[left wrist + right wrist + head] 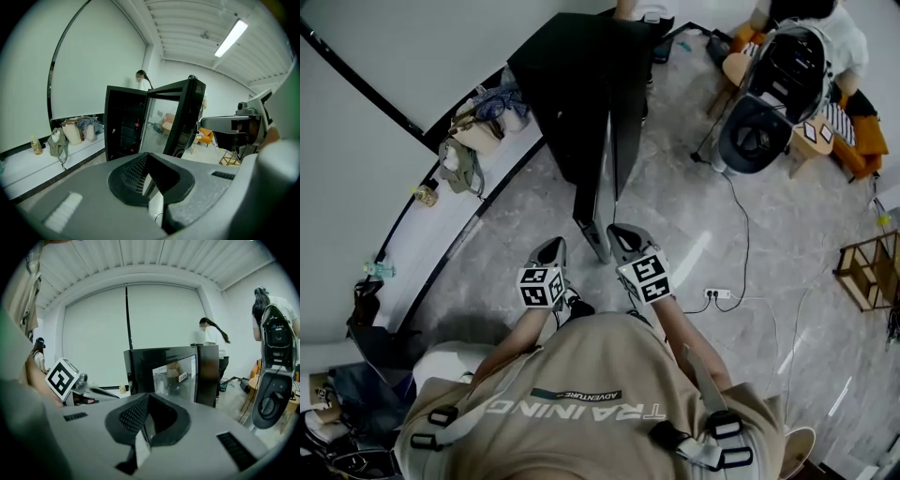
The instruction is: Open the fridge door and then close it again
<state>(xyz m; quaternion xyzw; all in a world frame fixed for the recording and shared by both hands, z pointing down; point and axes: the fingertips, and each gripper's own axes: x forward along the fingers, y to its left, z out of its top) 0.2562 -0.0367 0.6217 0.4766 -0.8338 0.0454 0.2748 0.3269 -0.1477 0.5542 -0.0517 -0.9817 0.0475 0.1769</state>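
Floor: grey marble tile, with a white wall and a low ledge running along it. A black fridge is stood on the floor ahead. Its glass door is open toward the person, and the door's free edge is seen just ahead of the two grippers, between them. The left gripper and right gripper are held side by side near that edge. Both pairs of jaws are closed together, with nothing gripped. Bags and a bottle are noted on the ledge. A power strip lies on the floor right of the right gripper. A wooden stool is stood further right, well apart from the door.
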